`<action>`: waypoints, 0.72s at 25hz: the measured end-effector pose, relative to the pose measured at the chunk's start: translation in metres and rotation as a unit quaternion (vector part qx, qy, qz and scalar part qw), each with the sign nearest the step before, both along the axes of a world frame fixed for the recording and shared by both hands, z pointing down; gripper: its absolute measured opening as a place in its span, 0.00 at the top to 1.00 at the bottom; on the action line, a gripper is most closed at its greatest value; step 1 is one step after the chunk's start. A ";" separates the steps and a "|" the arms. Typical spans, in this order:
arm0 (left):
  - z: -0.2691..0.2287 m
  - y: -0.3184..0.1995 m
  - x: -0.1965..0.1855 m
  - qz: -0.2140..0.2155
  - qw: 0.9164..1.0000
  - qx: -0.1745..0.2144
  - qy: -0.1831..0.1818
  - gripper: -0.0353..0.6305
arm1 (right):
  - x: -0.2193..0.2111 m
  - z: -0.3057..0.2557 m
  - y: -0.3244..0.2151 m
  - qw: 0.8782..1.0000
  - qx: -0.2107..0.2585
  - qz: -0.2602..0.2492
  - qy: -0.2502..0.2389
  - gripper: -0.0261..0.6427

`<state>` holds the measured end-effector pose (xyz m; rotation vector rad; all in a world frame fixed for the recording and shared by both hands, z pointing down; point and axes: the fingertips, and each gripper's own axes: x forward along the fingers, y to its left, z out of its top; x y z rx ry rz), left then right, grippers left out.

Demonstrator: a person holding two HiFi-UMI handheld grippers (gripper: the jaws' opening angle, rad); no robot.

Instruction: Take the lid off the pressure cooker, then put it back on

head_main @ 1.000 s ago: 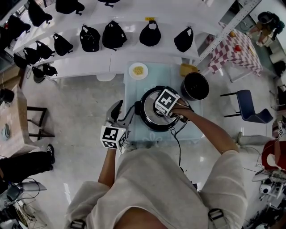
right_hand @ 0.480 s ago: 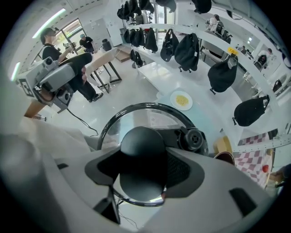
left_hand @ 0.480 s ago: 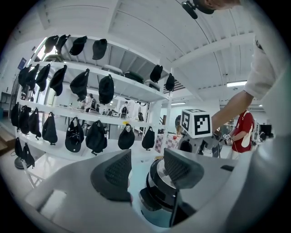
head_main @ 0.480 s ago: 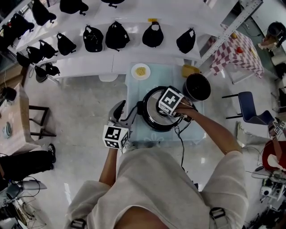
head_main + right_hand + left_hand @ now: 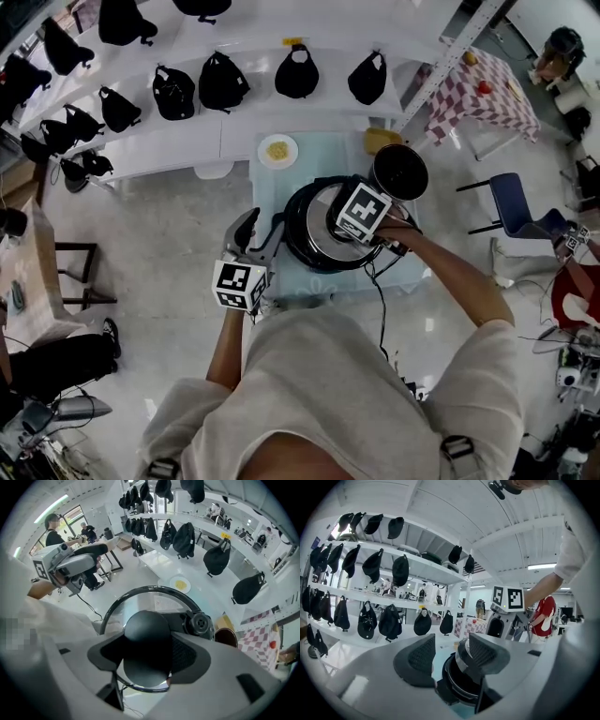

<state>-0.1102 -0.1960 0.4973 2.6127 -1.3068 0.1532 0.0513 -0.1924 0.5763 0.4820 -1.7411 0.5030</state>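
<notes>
The black pressure cooker (image 5: 302, 246) stands on a pale blue table (image 5: 272, 281). Its glass lid (image 5: 140, 592) has a dark rim and a round black knob (image 5: 146, 634). My right gripper (image 5: 147, 656) points down, shut on that knob from both sides; in the head view the right gripper (image 5: 361, 225) is over the cooker's middle. Whether the lid is free of the pot I cannot tell. My left gripper (image 5: 258, 234) is at the cooker's left side. In the left gripper view the left gripper (image 5: 452, 656) is open, and the cooker (image 5: 461, 681) shows low between its jaws.
A black pot (image 5: 398, 172) stands at the table's back right, next to a yellow thing (image 5: 380, 139). A plate of yellow food (image 5: 278, 150) is at the back left. A cable (image 5: 380, 291) runs off the front edge. Shelves of black bags (image 5: 220, 80) lie behind; a blue chair (image 5: 520, 220) stands right.
My right gripper has risen a little with the lid's knob in it. The left gripper has stayed at the cooker's left side.
</notes>
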 end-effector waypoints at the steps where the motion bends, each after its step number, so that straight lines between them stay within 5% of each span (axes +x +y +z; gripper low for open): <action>1: 0.000 -0.001 0.006 0.008 1.000 0.000 0.000 0.61 | 0.008 -0.002 0.003 1.000 0.002 0.007 0.000 0.56; 9: 0.000 -0.002 0.077 0.090 0.996 0.003 -0.005 0.61 | 0.097 -0.010 0.034 0.994 0.012 0.108 -0.007 0.56; 18: -0.002 0.003 0.160 0.191 0.982 0.007 -0.005 0.61 | 0.206 -0.007 0.103 0.962 0.003 0.271 -0.025 0.56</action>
